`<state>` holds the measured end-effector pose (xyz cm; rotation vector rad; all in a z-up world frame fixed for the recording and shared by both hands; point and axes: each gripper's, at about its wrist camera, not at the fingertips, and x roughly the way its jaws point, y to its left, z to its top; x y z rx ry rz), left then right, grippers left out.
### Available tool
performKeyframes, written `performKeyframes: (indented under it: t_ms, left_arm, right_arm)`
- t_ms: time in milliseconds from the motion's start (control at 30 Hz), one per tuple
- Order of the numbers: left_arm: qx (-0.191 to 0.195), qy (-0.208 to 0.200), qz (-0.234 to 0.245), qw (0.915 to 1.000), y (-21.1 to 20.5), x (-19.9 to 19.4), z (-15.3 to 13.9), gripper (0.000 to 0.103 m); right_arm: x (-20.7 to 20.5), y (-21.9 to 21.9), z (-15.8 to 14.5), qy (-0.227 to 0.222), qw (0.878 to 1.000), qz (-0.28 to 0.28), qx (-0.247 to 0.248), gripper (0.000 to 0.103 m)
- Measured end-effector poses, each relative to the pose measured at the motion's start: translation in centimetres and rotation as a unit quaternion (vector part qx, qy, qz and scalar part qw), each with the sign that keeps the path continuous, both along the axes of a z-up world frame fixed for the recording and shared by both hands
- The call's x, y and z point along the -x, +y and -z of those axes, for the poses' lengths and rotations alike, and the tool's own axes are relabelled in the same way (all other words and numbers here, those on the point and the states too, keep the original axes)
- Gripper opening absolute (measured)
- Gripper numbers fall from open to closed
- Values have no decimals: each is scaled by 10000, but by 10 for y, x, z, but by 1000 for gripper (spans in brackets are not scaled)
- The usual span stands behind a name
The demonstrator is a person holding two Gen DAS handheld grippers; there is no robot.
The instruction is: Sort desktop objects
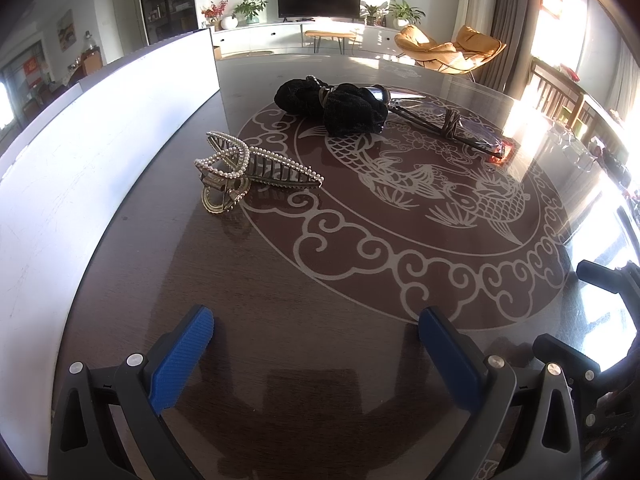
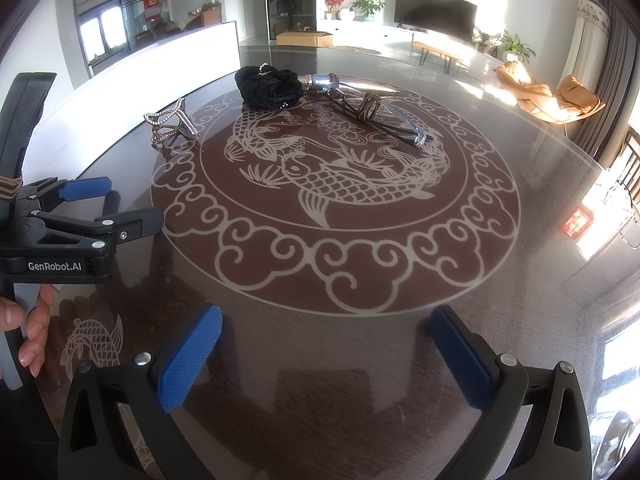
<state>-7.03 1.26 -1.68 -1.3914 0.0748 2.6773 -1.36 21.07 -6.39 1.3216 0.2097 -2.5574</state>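
Hair clip, black scrunchie, glasses on table; left gripper and right gripper wide open, empty.

Three things lying on the bench

Hair clip sitting left; scrunchie behind, touching glasses to its right.

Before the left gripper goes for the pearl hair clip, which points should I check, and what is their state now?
1. Left gripper open: ok.
2. Right gripper open, holding nothing: ok.
3. Pearl hair clip apart from the black scrunchie: ok.
4. Path to the clip free on the table: ok.
5. Glasses touching the scrunchie: cannot tell.
6. Destination for sorted items: cannot tell.
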Motion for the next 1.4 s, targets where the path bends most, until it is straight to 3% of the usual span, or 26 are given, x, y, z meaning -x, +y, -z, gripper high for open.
performKeyframes:
  t_ms: [100, 400, 567, 733, 800, 867, 967, 1000, 1033, 1067, 1200, 1300, 1333, 1400]
  left_arm:
    - [-112, 15, -203, 9997, -8, -2, -1, 103]
    - [71, -75, -654, 9978, -15, 10, 0, 103]
    - [-495, -89, -949, 9942, -30, 43, -5, 103]
    - [-866, 20, -1610, 9831, -43, 79, -12, 103]
    - [-785, -115, -1879, 9790, -46, 98, -6, 103]
    - [-473, -151, -1925, 9800, -42, 114, -4, 103]
    - [47, -221, -1681, 9855, -34, 125, 1, 103]
    - [114, -63, -1549, 9878, -32, 121, 0, 91]
    - [81, 106, -1407, 9900, -32, 115, -2, 71]
    - [132, 204, -1280, 9915, -33, 110, -4, 62]
    - [136, 257, -701, 9971, -40, 79, -7, 61]
    - [194, 214, -208, 9994, -42, 47, -8, 61]
    - [194, 206, -97, 9996, -43, 38, -9, 61]
    - [164, 186, -12, 9997, -43, 23, -10, 61]
  right_arm:
    - [0, 0, 0, 0, 10000, 0, 1, 103]
    - [0, 0, 0, -3, 10000, 1, 2, 103]
    - [0, 0, 0, -5, 10000, 1, 3, 103]
    - [0, 0, 0, -6, 10000, 2, 2, 103]
    - [0, 0, 0, -8, 10000, 4, 5, 103]
    - [0, 0, 0, -6, 10000, 4, 3, 103]
    - [0, 0, 0, -12, 10000, 5, 6, 103]
    - [0, 0, 0, -13, 10000, 6, 6, 103]
    - [0, 0, 0, -14, 10000, 6, 6, 103]
    - [0, 0, 0, -16, 10000, 6, 10, 103]
    - [0, -1, 0, -26, 10000, 9, 32, 103]
    - [4, 9, -12, 240, 9981, -192, 543, 103]
    - [13, 11, -19, 462, 9973, -283, 503, 103]
    - [49, 5, -31, 729, 9968, -334, -29, 103]
